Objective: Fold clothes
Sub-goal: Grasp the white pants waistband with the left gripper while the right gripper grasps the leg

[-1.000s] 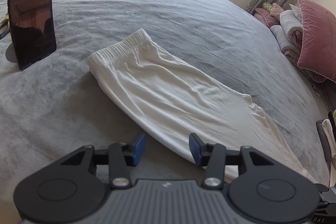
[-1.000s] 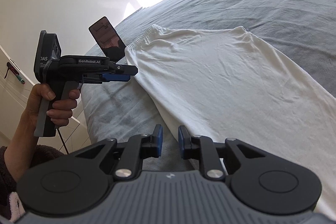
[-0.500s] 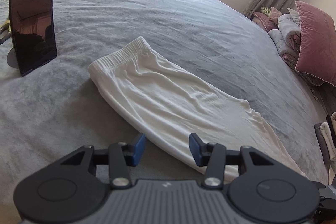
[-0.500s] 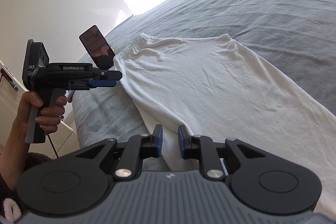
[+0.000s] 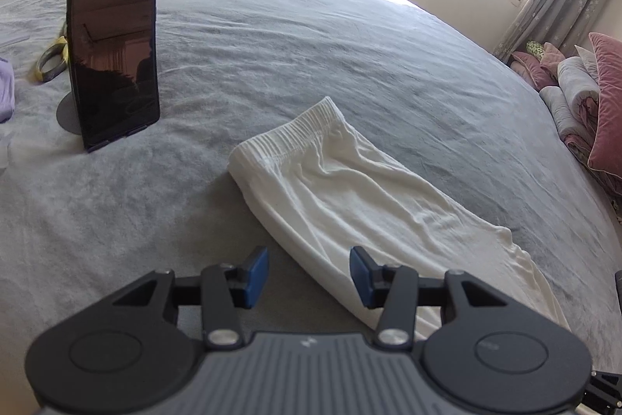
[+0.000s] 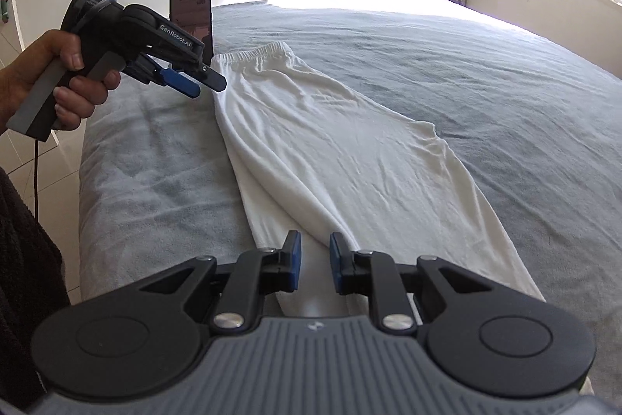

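At the far left of the right wrist view, a bare hand (image 6: 58,81) is seen gripping the grey handle of the left claw (image 6: 202,84), which is held in the air above the near edge of the wide bed covered by a grey textured blanket (image 6: 486,84). In its own view the left claw (image 5: 309,277) is shown with its blue pads set moderately wide apart, nothing being held between them. A dark smartphone propped upright on a round stand (image 5: 112,42) is seen on the bed beyond it. The white knit trousers with an elastic waistband (image 5: 350,193) are laid folded lengthwise on the blanket, waistband toward the phone, legs toward the viewer. Over their near end the right claw (image 6: 314,265) is held, its pads narrowly parted and empty.
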